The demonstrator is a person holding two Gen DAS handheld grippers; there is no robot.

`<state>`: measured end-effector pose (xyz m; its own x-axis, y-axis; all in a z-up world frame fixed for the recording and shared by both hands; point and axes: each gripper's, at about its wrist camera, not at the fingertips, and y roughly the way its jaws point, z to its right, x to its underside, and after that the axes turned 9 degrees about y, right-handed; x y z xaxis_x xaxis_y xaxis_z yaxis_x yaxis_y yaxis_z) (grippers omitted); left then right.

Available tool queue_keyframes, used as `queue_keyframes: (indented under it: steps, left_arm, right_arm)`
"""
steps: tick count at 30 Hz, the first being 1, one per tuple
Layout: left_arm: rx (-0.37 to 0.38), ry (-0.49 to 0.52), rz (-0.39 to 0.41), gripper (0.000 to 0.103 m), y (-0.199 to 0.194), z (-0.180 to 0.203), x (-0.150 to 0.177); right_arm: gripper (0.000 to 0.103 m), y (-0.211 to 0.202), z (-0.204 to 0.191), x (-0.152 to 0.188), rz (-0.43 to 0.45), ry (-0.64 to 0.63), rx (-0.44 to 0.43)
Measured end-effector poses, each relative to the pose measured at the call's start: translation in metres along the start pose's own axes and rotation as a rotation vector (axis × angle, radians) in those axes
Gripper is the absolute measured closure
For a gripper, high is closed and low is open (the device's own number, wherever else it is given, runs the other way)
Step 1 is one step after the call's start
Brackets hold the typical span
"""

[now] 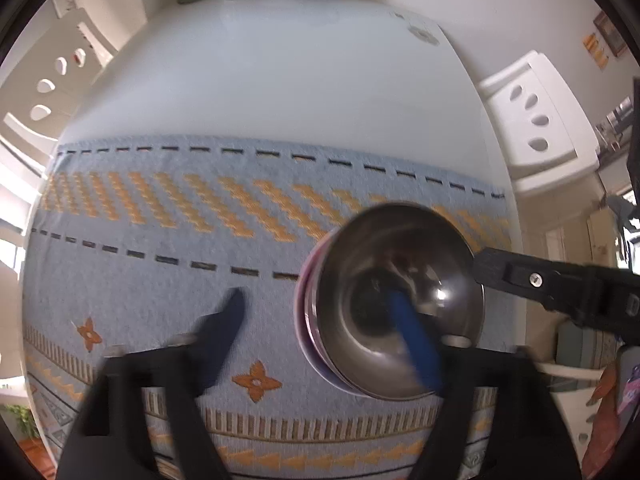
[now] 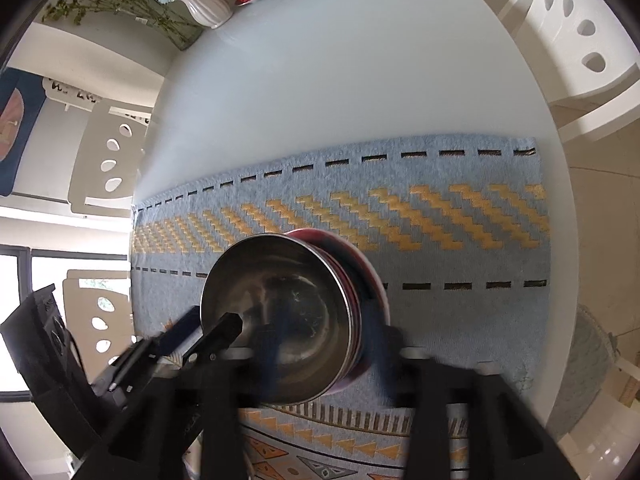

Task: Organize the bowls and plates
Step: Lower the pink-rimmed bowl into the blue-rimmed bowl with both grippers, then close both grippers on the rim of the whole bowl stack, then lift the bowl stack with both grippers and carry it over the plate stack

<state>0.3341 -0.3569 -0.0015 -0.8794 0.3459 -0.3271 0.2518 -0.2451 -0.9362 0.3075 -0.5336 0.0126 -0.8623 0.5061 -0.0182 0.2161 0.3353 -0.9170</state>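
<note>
The left gripper (image 1: 320,332) and right gripper (image 2: 320,344) stand wide apart, each straddling the steel bowl's (image 2: 280,320) rim without pressing, likely letting it settle. The bowl, empty, nests atop pink plates (image 2: 372,280) on the blue woven mat (image 1: 160,240); beyond lies bare white table (image 1: 280,80)

Left tongs (image 1: 324,320): the fingers are smearing with motion blur, their outlines not readable.
Right tongs (image 2: 320,344): both fingers are blurring; contact with the steel bowl (image 2: 280,320) cannot be told.
Pink plates (image 1: 308,320): the bowl is hiding all but their rims; their number is unclear.
Cloth (image 1: 160,240): the near-edge pattern is disappearing behind the tong bodies.
Counter (image 1: 280,72): its far-edge ornaments are too small to read.
</note>
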Motion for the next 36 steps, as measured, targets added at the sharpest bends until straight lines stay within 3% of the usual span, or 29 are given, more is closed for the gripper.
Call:
queue_keyframes:
  steps: [6,15,19,24,28,32,36]
  left_arm:
    - [0.022,-0.043,-0.032,0.024,0.012,-0.012,0.006]
    - [0.056,-0.057,-0.088,0.027,0.042,-0.010,0.012]
    - [0.081,-0.064,-0.111,0.042,0.053,-0.008,0.014]
    - [0.096,-0.066,-0.107,0.046,0.056,-0.007,0.012]
    - [0.120,-0.051,-0.092,0.065,0.055,-0.006,0.007]
    - [0.114,-0.009,-0.084,0.071,0.055,0.001,0.005]
    - [0.110,-0.005,-0.080,0.071,0.056,0.003,0.004]
  right_arm:
    - [0.037,0.011,0.017,0.004,-0.028,0.047,-0.007]
    - [0.037,0.045,0.038,0.005,-0.098,0.120,-0.094]
    - [0.037,0.059,0.041,0.004,-0.117,0.126,-0.107]
    - [0.037,0.074,0.045,0.001,-0.131,0.138,-0.173]
    - [0.053,0.083,0.051,0.001,-0.131,0.171,-0.198]
    - [0.055,0.080,0.049,0.003,-0.112,0.168,-0.204]
    - [0.056,0.078,0.039,0.005,-0.101,0.107,-0.161]
